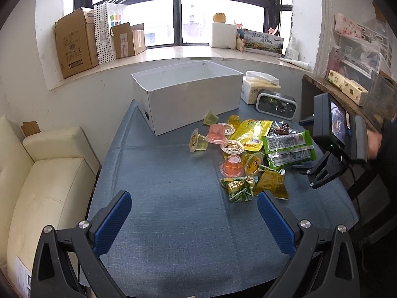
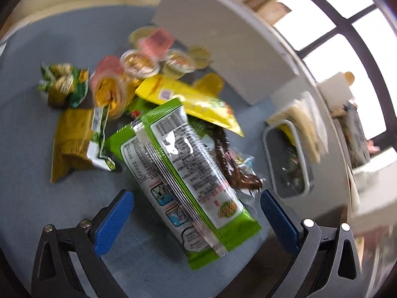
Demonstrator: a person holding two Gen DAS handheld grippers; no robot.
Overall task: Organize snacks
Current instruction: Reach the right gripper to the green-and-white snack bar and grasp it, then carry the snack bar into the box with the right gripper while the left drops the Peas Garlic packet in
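Note:
A pile of snacks lies on the blue-grey tablecloth (image 1: 173, 198): jelly cups (image 1: 218, 134), a yellow packet (image 1: 253, 134), green-and-silver packets (image 1: 290, 149), and a green peas packet (image 1: 239, 188). An open white box (image 1: 188, 96) stands behind the pile. My left gripper (image 1: 194, 226) is open and empty, near the table's front edge. My right gripper (image 2: 196, 223) is open, its blue pads either side of the green-and-silver packets (image 2: 183, 173), which lie between them. It also shows in the left wrist view (image 1: 301, 170) at the pile's right side.
A tissue pack (image 1: 260, 87) and a small grey clock (image 1: 276, 105) sit right of the box. A cream sofa (image 1: 42, 178) is left of the table. Cardboard boxes (image 1: 77, 42) line the window sill. A cluttered shelf (image 1: 347, 87) stands at the right.

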